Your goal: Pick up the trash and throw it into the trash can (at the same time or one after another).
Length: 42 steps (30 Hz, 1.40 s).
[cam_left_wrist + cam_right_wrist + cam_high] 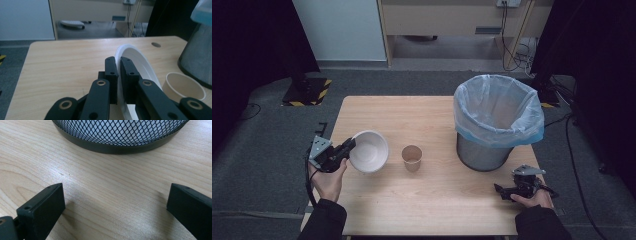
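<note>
A white paper bowl hangs tilted above the left part of the wooden table, its rim clamped by my left gripper. In the left gripper view the two black jaws press on the bowl's rim from both sides, with my left gripper shut on it. A brown paper cup stands upright at the table's middle, also seen as the cup to the right of the bowl. My right gripper rests low near the table's front right, and in its own view my right gripper stands open over bare wood.
A black mesh bin lined with a pale blue bag stands at the table's right, just beyond the right gripper; its mesh base is close ahead. A grommet hole marks the far table edge. Dark carpet surrounds the table.
</note>
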Motion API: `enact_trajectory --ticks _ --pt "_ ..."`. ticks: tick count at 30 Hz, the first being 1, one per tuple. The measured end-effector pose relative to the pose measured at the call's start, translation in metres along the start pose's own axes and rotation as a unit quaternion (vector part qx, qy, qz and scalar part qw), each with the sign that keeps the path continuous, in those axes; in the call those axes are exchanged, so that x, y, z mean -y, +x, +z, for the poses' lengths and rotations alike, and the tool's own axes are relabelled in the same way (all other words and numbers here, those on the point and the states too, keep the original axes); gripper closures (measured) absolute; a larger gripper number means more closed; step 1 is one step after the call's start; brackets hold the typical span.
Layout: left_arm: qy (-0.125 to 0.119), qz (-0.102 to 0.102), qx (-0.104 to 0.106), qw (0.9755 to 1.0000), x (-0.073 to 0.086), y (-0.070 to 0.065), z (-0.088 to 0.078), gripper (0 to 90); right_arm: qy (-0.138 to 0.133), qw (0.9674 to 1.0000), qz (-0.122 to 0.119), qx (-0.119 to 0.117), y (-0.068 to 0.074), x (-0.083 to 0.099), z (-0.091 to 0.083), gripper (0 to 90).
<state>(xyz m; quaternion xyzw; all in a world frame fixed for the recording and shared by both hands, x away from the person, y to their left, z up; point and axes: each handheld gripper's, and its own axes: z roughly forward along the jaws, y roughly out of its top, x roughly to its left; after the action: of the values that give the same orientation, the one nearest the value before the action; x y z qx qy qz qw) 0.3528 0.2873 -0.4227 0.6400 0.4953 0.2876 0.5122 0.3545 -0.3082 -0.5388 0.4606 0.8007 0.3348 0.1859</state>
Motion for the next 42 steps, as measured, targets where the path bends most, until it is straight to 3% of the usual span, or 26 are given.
enact_trajectory --ticks 16,34,42 --pt "-0.066 0.002 0.028 0.9974 -0.029 -0.018 -0.017 84.4 0.0 1.0 -0.002 0.0 0.0 0.0 0.0 1.9" --pt "-0.113 0.022 0.072 0.9908 -0.06 -0.047 -0.023 84.3 0.0 1.0 -0.002 0.0 0.0 0.0 0.0 1.9" --pt "-0.133 0.035 0.09 0.9863 -0.081 -0.067 -0.018 84.3 0.0 1.0 0.0 0.0 0.0 0.0 0.0 1.9"
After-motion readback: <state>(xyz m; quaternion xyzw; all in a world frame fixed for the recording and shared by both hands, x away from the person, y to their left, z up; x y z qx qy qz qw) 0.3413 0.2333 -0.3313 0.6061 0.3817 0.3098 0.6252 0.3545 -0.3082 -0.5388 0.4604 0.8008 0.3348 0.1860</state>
